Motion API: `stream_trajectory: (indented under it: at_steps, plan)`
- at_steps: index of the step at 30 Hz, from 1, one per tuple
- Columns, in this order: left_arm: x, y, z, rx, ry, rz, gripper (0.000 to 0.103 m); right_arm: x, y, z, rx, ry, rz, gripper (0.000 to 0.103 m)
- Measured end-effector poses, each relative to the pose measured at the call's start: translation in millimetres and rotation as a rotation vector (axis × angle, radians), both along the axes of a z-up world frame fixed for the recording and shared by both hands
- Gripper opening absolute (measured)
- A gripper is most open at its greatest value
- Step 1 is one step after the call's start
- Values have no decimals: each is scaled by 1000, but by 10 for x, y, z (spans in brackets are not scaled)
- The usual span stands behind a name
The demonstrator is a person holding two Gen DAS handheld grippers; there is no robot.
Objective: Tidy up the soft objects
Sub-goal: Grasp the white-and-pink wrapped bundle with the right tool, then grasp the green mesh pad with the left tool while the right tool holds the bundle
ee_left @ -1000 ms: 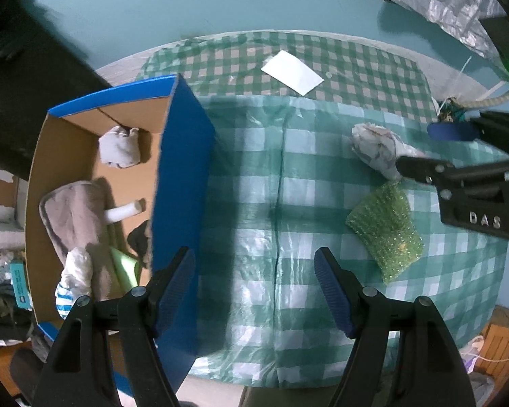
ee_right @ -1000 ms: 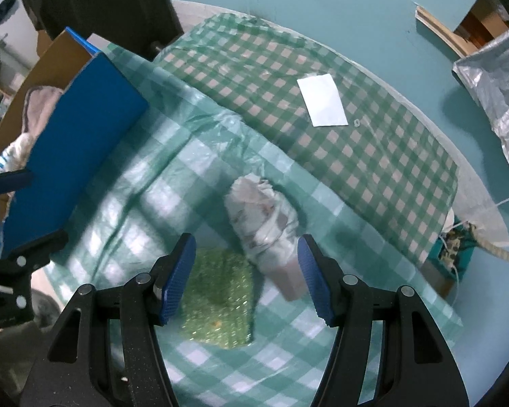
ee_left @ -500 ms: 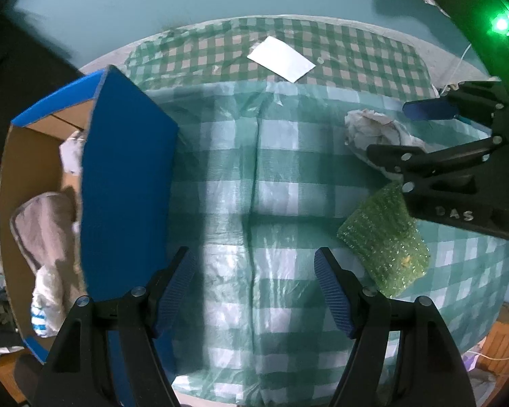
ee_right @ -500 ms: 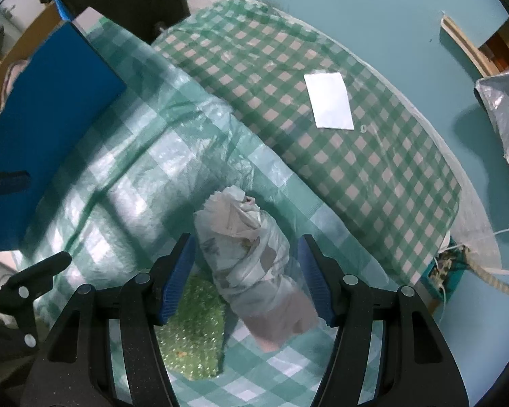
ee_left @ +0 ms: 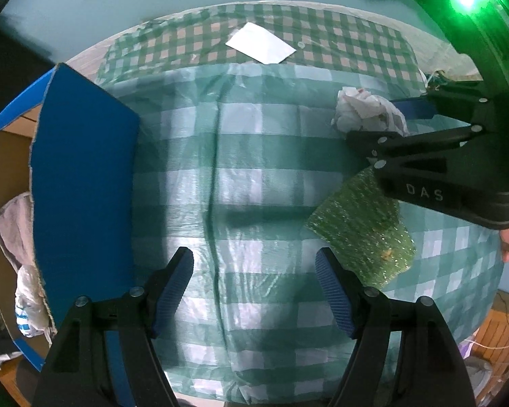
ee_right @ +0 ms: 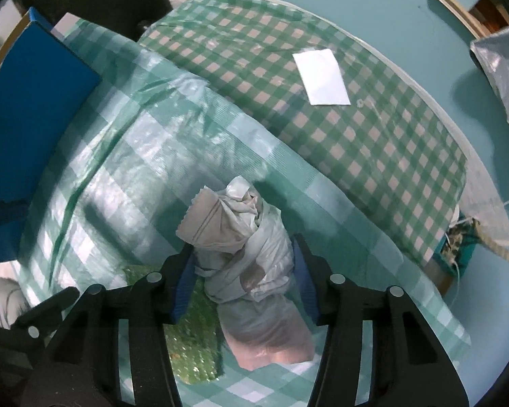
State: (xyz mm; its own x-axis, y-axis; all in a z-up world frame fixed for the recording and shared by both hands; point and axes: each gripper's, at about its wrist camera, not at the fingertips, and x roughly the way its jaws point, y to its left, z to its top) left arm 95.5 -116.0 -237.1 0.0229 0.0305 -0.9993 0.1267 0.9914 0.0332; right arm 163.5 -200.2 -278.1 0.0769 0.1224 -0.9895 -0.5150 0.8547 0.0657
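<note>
Right claw (ee_right: 242, 279) has dropped over the white cloth bundle (ee_right: 244, 254) beside the green scrubber (ee_left: 359, 227), jaws closing around it; left claw (ee_left: 254, 291) hangs apart, empty. Pickup looks imminent.

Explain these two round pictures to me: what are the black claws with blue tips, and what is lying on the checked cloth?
No robot here: a person holds a clamp tool in each hand, each with a camera looking along its jaws. One picture is from the left gripper, open over the bare checked tablecloth. The other is from the right gripper, its jaws closing around a white bundled cloth. Beside that lies a green sparkly pad. A white paper lies farther off, and a blue cardboard box holding soft things stands at the left.
</note>
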Motion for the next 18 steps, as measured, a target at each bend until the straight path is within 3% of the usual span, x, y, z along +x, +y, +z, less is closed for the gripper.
stream_trajectory:
  at_steps: [7,18]
  plan:
    - [-56,-100,-70,-13,23,0,77,-118,-338,-9,-14,26,-110,51]
    - [-127,-345,-156,-60,65,17,81,-545,-884,17,61,35,-230,51]
